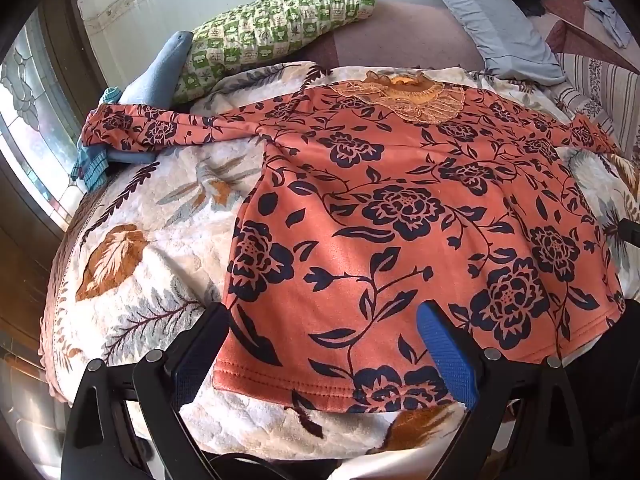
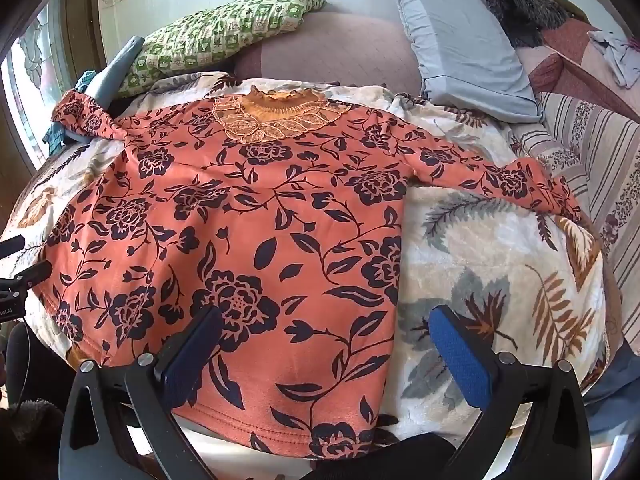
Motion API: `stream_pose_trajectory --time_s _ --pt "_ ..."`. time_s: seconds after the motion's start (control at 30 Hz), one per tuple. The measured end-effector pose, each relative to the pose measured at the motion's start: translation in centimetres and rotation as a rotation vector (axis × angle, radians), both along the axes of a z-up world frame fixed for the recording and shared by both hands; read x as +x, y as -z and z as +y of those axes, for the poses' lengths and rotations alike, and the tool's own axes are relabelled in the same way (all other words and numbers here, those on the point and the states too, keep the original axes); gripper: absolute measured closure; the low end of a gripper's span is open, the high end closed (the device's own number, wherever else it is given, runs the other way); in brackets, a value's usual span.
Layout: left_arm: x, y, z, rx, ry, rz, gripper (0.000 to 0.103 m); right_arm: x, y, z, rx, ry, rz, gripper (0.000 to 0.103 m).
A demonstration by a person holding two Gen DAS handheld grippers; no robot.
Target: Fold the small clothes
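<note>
An orange long-sleeved top (image 1: 404,208) (image 2: 224,216) printed with dark flowers lies flat, front up, on a leaf-patterned blanket (image 1: 132,264) (image 2: 496,264), its lace collar (image 2: 280,114) far from me and both sleeves spread sideways. My left gripper (image 1: 324,316) hovers wide open above the hem's left corner, nothing between its blue pads. Over the hem's right corner my right gripper (image 2: 328,320) stands open too, empty. The left gripper's tip (image 2: 24,276) shows at the right wrist view's left edge.
A green checked pillow (image 1: 276,28) (image 2: 224,32) and a grey-blue pillow (image 1: 496,16) (image 2: 464,40) lie behind the top. Blue folded cloth (image 1: 156,76) sits under the left sleeve's end. A striped cover (image 2: 600,152) is at the right, a window (image 1: 28,120) at the left.
</note>
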State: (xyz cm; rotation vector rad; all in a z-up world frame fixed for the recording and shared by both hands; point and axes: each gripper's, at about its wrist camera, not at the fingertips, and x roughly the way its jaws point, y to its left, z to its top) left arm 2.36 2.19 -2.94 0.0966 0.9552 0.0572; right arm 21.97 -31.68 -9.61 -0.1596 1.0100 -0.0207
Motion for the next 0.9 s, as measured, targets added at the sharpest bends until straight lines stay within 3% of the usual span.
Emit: stream_pose_trajectory --time_s 0.37,0.9 --pt "-1.1 -0.3 0.3 -0.041 0.005 0.013 0.008 -1.1 -0.4 -0.4 -0.016 0.004 0.008 0.0" --pt "-2.3 -1.1 -0.9 -0.026 0.037 0.011 0.008 -2.2 -0.8 -1.7 -0.039 0.038 -0.014 0.0"
